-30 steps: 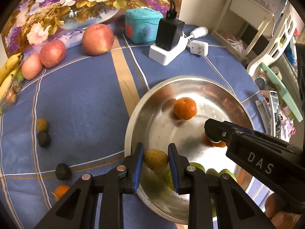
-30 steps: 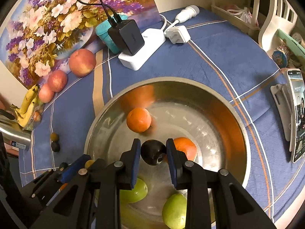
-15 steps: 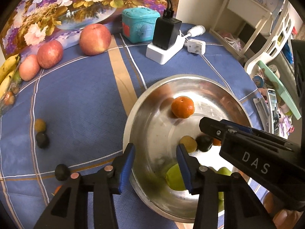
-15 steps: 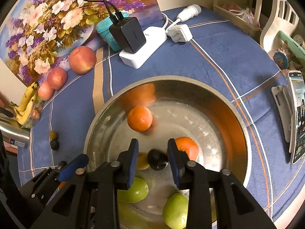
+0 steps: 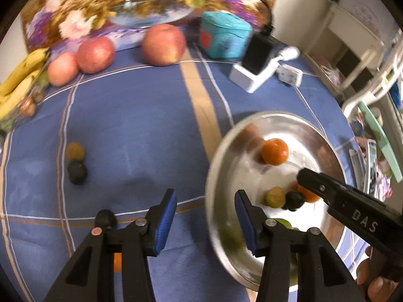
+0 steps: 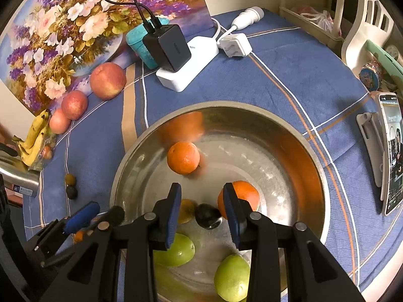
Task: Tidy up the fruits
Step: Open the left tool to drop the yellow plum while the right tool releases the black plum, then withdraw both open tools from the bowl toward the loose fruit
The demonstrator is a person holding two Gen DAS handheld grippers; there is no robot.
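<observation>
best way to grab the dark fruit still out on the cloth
Take the dark fruit across its middle, coming down from above with the left gripper. It is small and round, and a yellow fruit touches its far side, so put the fingers on its free left and right sides.

Background stuff: flower painting [image 6: 75, 30], teal tin [image 5: 224, 37], black charger [image 6: 166, 47] plugged into a white power strip [image 6: 191, 63], phone [image 6: 391, 151] on a stand.

Home dining rm: tablecloth [image 6: 289, 80], floral painting [image 6: 63, 25], phone charger [image 6: 167, 47], plastic chair [image 6: 365, 25].
</observation>
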